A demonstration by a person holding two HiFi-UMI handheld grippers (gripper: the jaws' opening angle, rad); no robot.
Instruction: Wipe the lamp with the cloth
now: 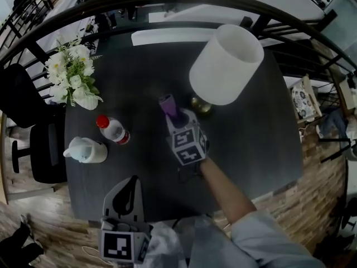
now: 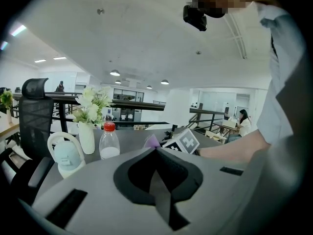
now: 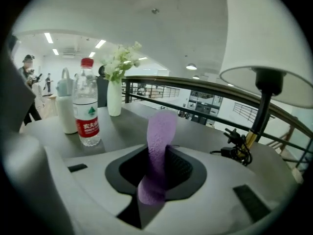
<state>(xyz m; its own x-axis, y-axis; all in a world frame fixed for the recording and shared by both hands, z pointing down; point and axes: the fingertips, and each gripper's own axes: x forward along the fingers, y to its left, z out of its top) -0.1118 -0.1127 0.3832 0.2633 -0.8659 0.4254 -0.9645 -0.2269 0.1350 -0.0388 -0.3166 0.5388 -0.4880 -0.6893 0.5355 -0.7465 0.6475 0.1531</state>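
Note:
The lamp has a white drum shade [image 1: 226, 63] on a brass base [image 1: 201, 106] at the table's middle right; the right gripper view shows the shade [image 3: 266, 43] and dark stem [image 3: 260, 112] up at the right. A purple cloth [image 1: 169, 106] sticks up from my right gripper [image 1: 177, 119], which is shut on it just left of the lamp base. In the right gripper view the cloth [image 3: 157, 151] stands pinched between the jaws. My left gripper [image 1: 129, 197] rests at the table's near edge, shut with nothing in it [image 2: 157, 177].
A dark table [image 1: 139, 71] carries a white vase of flowers [image 1: 73, 74], a red-capped water bottle [image 1: 113, 130] and a small white fan [image 1: 85, 150] on the left. A black railing [image 1: 167, 4] curves behind. An office chair [image 1: 28, 127] stands at the left. The lamp's plug and cord [image 3: 237, 146] lie by its base.

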